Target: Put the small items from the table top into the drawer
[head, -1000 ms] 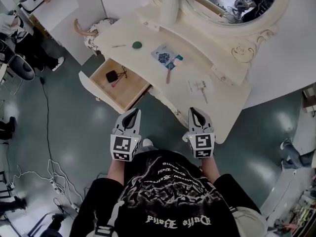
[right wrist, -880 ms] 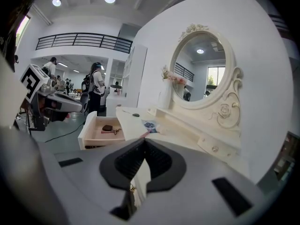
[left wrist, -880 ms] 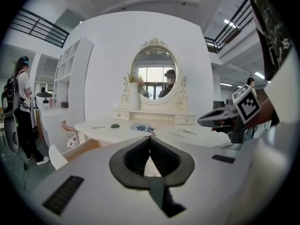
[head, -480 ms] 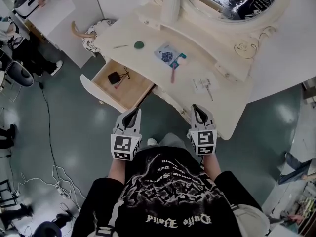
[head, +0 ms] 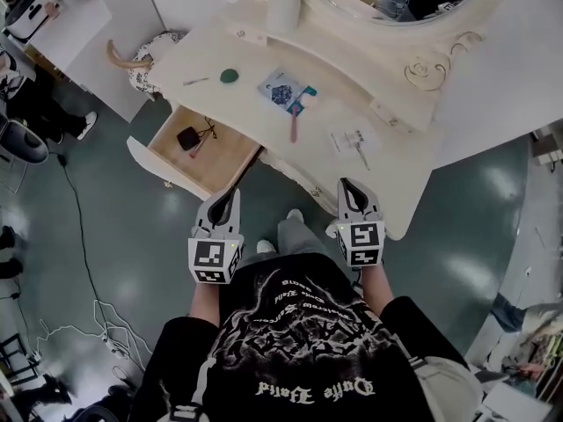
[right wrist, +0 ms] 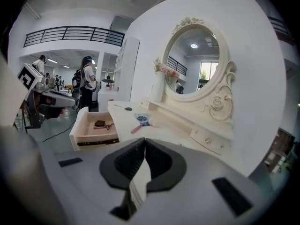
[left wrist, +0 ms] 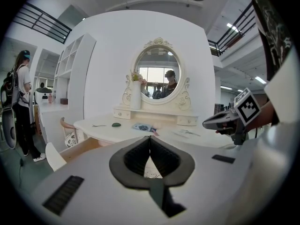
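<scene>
Compared with a second ago, the dressing table (head: pixel 264 126) sits slightly higher and further left in the head view, and a trouser leg (head: pixel 295 236) now shows between the tongs. The left gripper (head: pixel 227 193) and right gripper (head: pixel 346 185) both have their jaws together on nothing (as before). The green piece (head: pixel 230 76), blue packet (head: pixel 283 90) and pink tool (head: pixel 294 128) lie on the top, well ahead of both tips. The card (head: pixel 352 141) lies near the right gripper. The open drawer (head: pixel 224 158) is just ahead of the left.
</scene>
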Motion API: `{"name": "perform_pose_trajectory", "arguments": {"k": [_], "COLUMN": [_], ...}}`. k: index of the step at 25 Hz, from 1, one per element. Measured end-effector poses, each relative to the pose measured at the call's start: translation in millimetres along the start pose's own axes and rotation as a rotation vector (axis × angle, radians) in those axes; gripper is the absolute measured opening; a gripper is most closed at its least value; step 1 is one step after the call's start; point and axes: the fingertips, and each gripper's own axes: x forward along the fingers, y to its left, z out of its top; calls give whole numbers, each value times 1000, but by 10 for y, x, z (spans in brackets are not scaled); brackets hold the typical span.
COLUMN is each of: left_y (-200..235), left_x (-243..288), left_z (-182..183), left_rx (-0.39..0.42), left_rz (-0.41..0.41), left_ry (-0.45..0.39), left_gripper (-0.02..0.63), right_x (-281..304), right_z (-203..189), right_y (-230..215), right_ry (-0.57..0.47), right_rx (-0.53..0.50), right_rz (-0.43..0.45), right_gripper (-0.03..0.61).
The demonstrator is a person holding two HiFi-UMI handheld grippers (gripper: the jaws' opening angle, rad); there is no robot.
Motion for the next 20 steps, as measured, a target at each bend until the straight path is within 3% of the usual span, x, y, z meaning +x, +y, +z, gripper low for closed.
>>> {"name": "perform_pose_trajectory", "arguments": {"k": [20], "left_y": [24], "left_x": [540], "left_z": [170], "left_rx": [-22], "left_rz": [65], "left_ry": [33], "left_gripper": [15], "right_x": [589], "right_z": [103], "right_y": [-594], "right_ry": [35], "right_rx": [14], "right_rz": [37], "right_gripper": [12]}}
